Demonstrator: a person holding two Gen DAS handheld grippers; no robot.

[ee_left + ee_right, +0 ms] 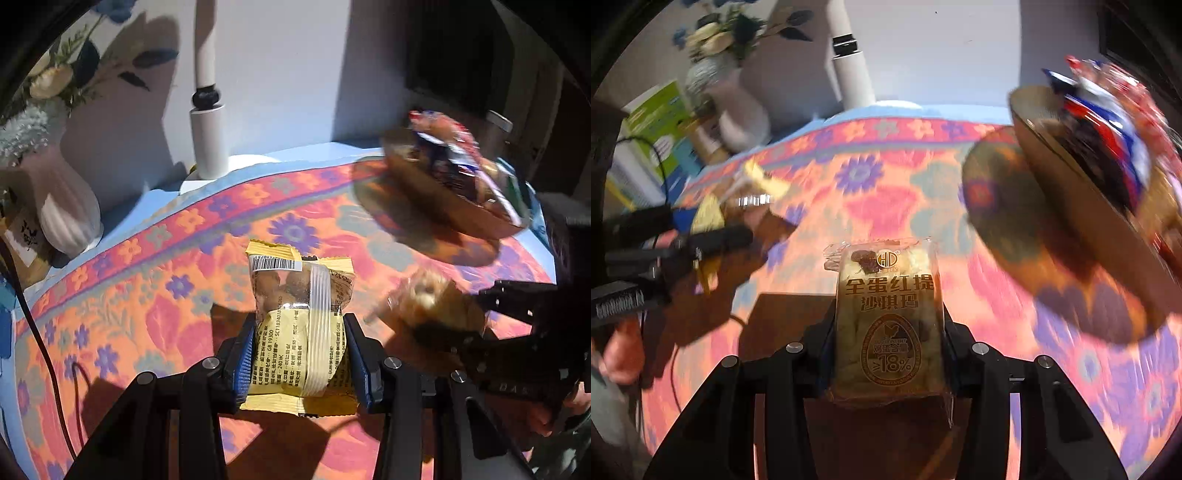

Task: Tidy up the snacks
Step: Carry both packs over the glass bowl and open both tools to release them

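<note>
My left gripper [300, 354] is shut on a yellow snack packet [301, 325] with a clear window and a barcode, held above the flowered tablecloth. My right gripper [889, 343] is shut on a clear-wrapped brown sachima cake [888, 325] with gold print. A round wooden bowl [436, 192] holding several wrapped snacks stands at the right rear; in the right wrist view the bowl [1082, 206] is blurred at upper right. The right gripper with its cake [436, 299] shows at the right of the left wrist view. The left gripper with its packet [713, 218] shows at the left of the right wrist view.
An orange and pink flowered tablecloth [155, 295] covers the table. A white ribbed vase [62, 206] with flowers stands at the back left, a white lamp post [208, 140] at the back centre by the wall. A red cable [55, 387] lies at the left.
</note>
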